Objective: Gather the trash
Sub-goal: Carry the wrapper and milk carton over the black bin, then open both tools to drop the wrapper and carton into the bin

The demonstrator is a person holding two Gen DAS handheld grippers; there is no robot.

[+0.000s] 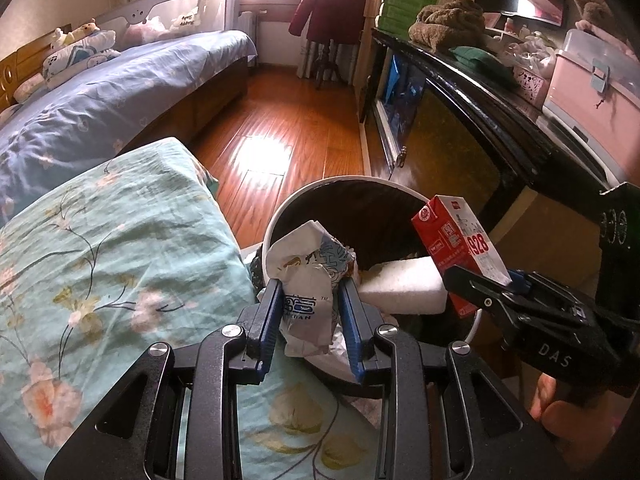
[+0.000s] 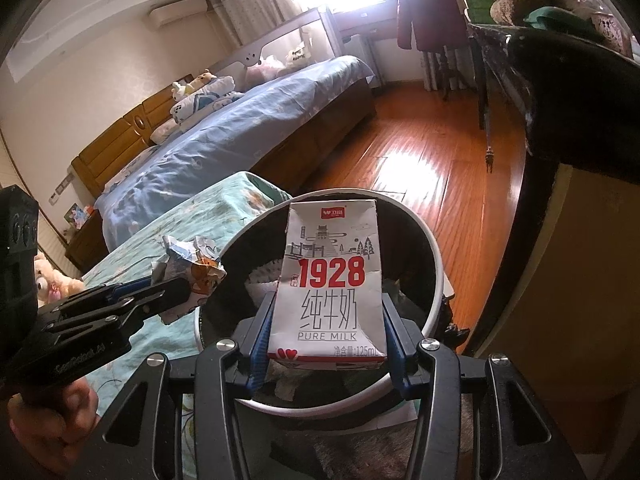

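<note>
1. Two pieces of trash are held over the bin (image 1: 280, 216), and much of each is hidden: in the left wrist view the wrapper's (image 1: 308, 280) lower end drops between the blue pads, and the carton's (image 1: 456, 248) base is cut off by the right claw (image 1: 488, 292) that crosses it.
2. Inside the bin (image 2: 434, 264) only a white foam block (image 1: 400, 288) and some crumpled scraps can be made out; the rest is dark. The bin's near rim is covered by the claws in both views.
3. Left claw (image 1: 310, 312): its jaws stand narrowly apart and press on the crumpled wrapper from both sides. The wrapper sits between the pads and rises past their tips, over the bin's left rim, next to the floral bedding (image 1: 100, 248).
4. Right claw (image 2: 324, 344): its jaws stand about half open and clamp the carton (image 2: 332, 280) by its two narrow sides, near its base. The carton hangs above the bin's opening, towards its right side in the left view.
5. Carton's long axis runs away from the claw along the fingers, top end outward, printed face "1928 PURE MILK" toward the right camera.
6. Wrapper (image 2: 192, 268) has no clear axis; it is a lump, its torn end pointing up and away from the left claw (image 2: 176, 288).
7. Part of a hand (image 2: 52, 412) shows on the left claw's handle; the rest is out of frame.
</note>
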